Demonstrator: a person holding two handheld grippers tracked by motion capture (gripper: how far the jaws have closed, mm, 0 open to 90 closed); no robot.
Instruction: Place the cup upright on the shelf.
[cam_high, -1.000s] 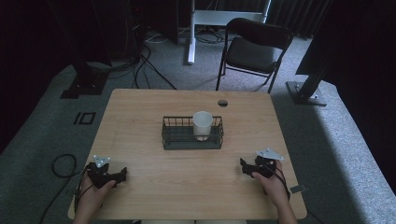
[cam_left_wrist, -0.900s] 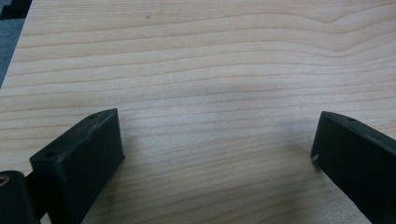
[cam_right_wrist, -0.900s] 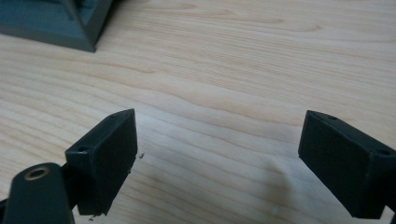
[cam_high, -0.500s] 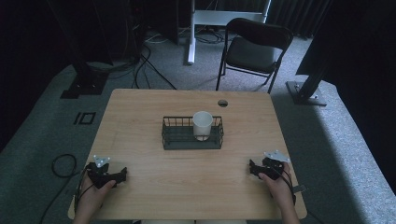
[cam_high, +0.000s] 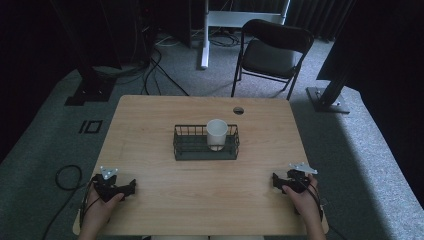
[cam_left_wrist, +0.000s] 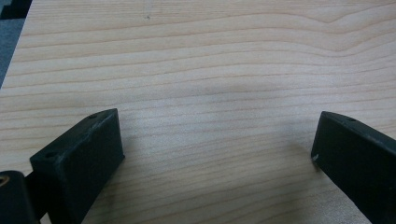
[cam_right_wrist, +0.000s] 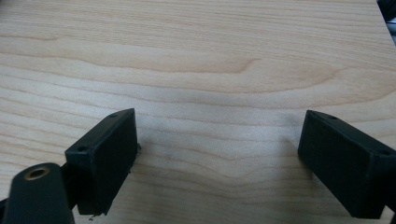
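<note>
A black wire basket (cam_high: 205, 143) stands at the middle of the wooden table (cam_high: 150, 125), and a white cup (cam_high: 216, 134) stands upright in its right half. My left gripper (cam_high: 129, 187) rests on the table near the front left corner, held by a hand, jaws wide apart over bare wood (cam_left_wrist: 210, 116). Near the front right edge lies my right gripper (cam_high: 276, 181), also in a hand and open, with only wood (cam_right_wrist: 219, 126) between its jaws.
A round cable hole (cam_high: 238, 110) sits in the table's far edge. Beyond the table stand a black folding chair (cam_high: 272, 52), a white desk leg (cam_high: 204, 35) and black stands with cables on the grey carpet.
My right gripper has slid to the right and slightly nearer the front edge. The left gripper, basket and cup have stayed put.
</note>
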